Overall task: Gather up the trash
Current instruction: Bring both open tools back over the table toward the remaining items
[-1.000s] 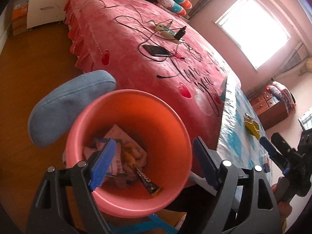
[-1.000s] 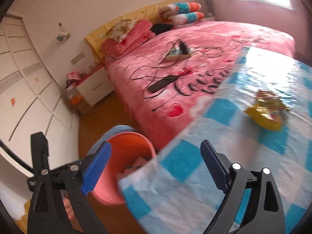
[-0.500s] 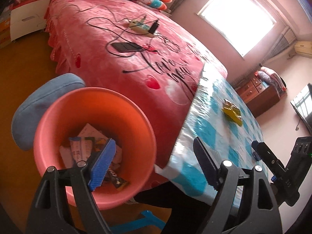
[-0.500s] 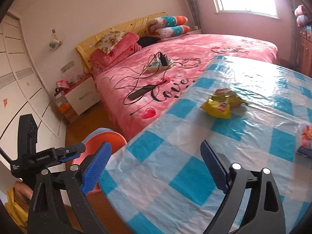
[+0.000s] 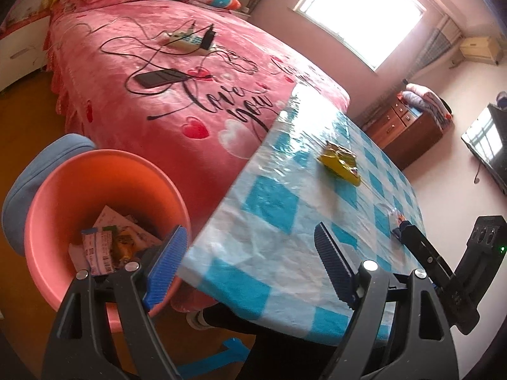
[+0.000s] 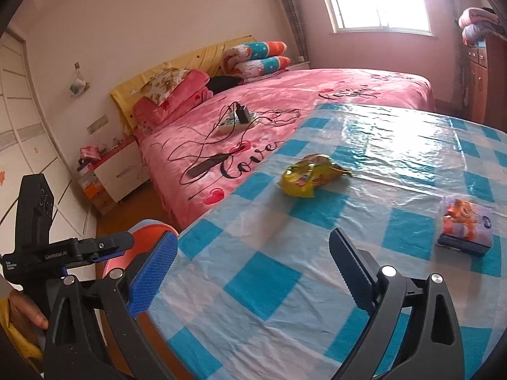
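An orange-pink trash bin point(image 5: 104, 171) stands on the floor by the table corner, with several wrappers and papers point(image 5: 107, 247) inside; its rim also shows in the right wrist view point(image 6: 152, 226). A crumpled yellow snack wrapper point(image 5: 340, 163) point(image 6: 305, 174) lies on the blue-checked table point(image 5: 279, 253) point(image 6: 269, 272). A small pink and purple packet point(image 6: 465, 224) lies to the right, partly hidden in the left wrist view point(image 5: 394, 218). My left gripper point(image 5: 247, 266) is open and empty over the table's near corner. My right gripper point(image 6: 250, 272) is open and empty above the table's near edge.
A pink bed point(image 5: 177, 72) point(image 6: 285, 101) stands behind the table with a power strip point(image 5: 187, 39), cables and a dark phone point(image 5: 158, 77). A blue cushioned stool point(image 5: 41, 164) sits beside the bin. A wooden dresser point(image 5: 408, 126) is at the far right.
Both grippers have swung from the bin towards the table. The bin has slid to the left of both views and the yellow wrapper has come nearer the middle. Both grippers stayed open.
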Motion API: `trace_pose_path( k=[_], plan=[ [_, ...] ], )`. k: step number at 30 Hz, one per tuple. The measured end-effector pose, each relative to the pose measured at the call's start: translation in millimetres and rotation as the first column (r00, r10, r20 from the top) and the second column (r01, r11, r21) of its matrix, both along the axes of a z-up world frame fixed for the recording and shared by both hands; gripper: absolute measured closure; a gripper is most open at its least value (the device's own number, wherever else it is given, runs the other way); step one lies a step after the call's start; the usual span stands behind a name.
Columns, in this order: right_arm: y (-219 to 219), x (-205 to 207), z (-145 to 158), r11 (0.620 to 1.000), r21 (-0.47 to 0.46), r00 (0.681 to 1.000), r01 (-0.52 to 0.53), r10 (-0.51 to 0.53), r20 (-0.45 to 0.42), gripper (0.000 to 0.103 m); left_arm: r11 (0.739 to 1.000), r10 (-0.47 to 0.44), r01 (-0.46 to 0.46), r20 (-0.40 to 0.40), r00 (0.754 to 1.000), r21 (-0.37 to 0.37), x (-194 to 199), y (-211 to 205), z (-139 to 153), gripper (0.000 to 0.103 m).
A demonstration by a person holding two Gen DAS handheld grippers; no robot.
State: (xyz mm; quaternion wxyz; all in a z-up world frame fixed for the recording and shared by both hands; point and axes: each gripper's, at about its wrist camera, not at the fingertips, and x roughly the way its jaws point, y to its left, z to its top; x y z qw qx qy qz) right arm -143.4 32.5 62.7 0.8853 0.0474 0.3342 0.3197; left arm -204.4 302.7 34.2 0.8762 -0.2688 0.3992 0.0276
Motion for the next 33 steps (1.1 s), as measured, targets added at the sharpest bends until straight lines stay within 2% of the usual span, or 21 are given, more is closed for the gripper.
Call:
trace_pose_path(
  k=[24, 33],
  plan=[
    [-63.7, 6.4, 2.7, 0.996, 0.04, 0.997, 0.077, -0.078, 0.022, 0.008, 0.989, -0.133, 0.135, -0.043, 0.99, 0.064, 23.2, -80.4, 9.3, 0.02],
    [-91.7, 16.0, -3.2, 0.989, 0.056, 0.99, 0.139, -0.139, -0.003, 0.008, 0.98, -0.173, 0.177, -0.053, 0.984, 0.093, 30.8, -106.8, 11.2, 0.02]
  ],
)
